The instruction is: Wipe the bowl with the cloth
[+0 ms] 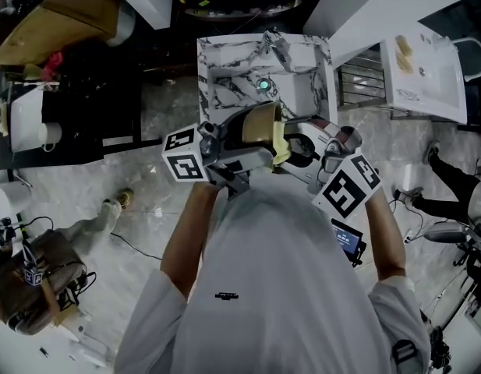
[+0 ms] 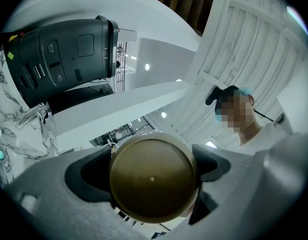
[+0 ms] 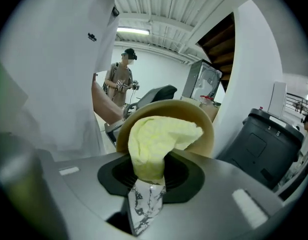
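Between the fingers of your left gripper (image 2: 152,170) the brown bowl (image 2: 144,199) is clamped by its sides. Its underside is turned back toward that gripper and its mouth faces your right gripper (image 3: 150,176), whose fingers are pinched on the yellow cloth (image 3: 158,139). The loose wad stands up past those fingertips and seems to rest against the bowl's inner wall. Hold the left grip steady, press the wad lightly into the hollow and sweep it round to the rim, turning the bowl rather than pushing hard, so the cloth doesn't slip from between the fingers
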Motion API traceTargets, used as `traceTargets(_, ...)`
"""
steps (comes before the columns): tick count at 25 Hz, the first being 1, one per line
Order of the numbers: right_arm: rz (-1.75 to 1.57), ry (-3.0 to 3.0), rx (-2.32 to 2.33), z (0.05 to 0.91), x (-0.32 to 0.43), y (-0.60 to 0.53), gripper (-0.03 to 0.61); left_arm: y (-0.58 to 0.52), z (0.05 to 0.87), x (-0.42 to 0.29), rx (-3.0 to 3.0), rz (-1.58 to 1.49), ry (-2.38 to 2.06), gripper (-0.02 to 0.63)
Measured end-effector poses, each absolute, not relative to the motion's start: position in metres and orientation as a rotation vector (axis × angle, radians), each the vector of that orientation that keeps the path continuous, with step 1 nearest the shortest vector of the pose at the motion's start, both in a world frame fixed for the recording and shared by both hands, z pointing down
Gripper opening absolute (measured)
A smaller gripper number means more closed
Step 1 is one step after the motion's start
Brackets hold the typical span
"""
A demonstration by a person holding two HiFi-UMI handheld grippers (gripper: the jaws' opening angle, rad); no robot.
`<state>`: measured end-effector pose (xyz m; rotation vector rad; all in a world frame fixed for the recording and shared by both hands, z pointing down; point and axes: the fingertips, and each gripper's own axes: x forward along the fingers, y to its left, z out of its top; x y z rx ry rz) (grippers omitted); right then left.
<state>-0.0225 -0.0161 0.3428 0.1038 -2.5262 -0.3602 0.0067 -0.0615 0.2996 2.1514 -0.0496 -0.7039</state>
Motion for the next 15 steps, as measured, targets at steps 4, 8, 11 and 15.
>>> traceTargets(4,-0.247,-2.597,0.114,0.334,-0.019,-0.022,0.192,-0.062,0.298,0.003,2.132,-0.742,-0.049,0.517)
traceTargets(8,-0.133,-2.635,0.081,0.332,-0.014,-0.020,0.228,-0.064,0.297,-0.005,2.104,-0.787,-0.049,0.517)
traceTargets(11,-0.080,-2.650,0.078,0.331,-0.013,-0.020,0.309,-0.062,0.300,-0.003,2.115,-0.766,-0.040,0.517)
traceTargets(15,-0.046,-2.655,0.080,0.329,-0.013,-0.021,0.337,-0.060,0.301,-0.002,2.105,-0.770,-0.031,0.517)
